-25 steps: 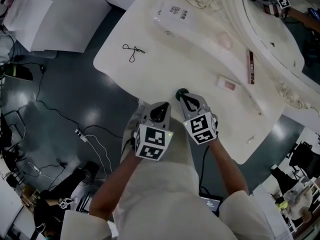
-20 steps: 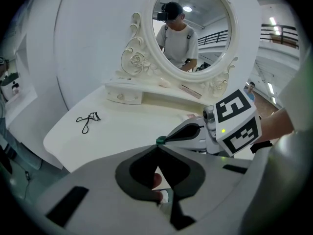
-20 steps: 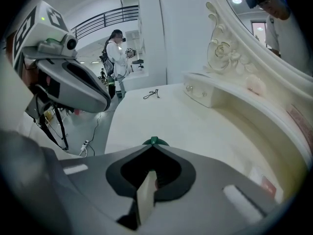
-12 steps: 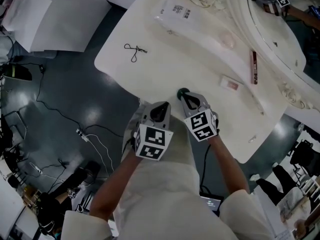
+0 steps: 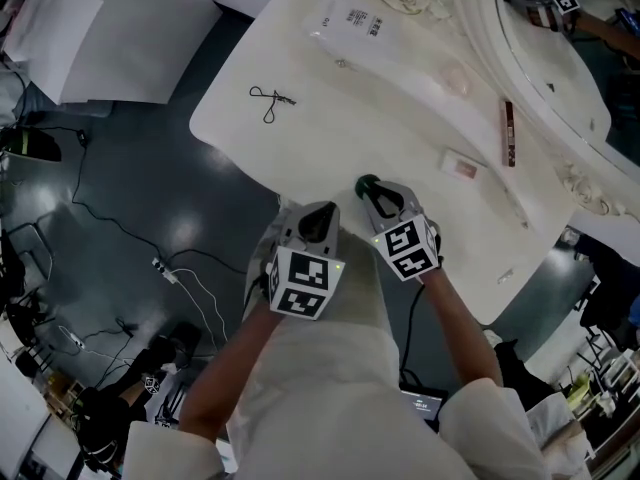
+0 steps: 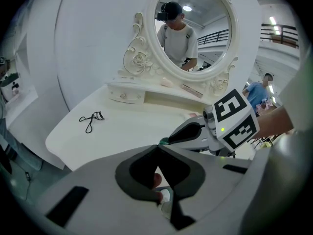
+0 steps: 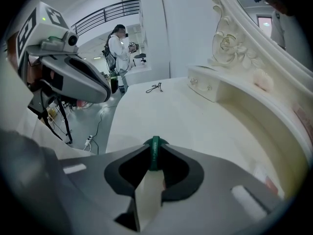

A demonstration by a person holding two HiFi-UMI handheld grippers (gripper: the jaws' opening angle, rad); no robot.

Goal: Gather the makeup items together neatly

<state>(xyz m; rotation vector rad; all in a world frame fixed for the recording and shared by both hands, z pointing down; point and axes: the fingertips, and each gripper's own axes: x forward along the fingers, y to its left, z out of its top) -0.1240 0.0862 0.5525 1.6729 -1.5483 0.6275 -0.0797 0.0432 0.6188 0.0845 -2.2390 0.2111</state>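
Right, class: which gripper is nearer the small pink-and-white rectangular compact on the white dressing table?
Right. The right gripper, jaws just easing open on a thin green band, sits left of the compact; the left gripper is farther left.

The mirror (image 5: pixel 560 68) runs off the upper right of the head view. Print on the flat packet (image 5: pixel 345 20) at top centre is illegible. A pale scrap (image 5: pixel 503 278) near the lower-right edge of the surface (image 5: pixel 320 138) is too small to identify.
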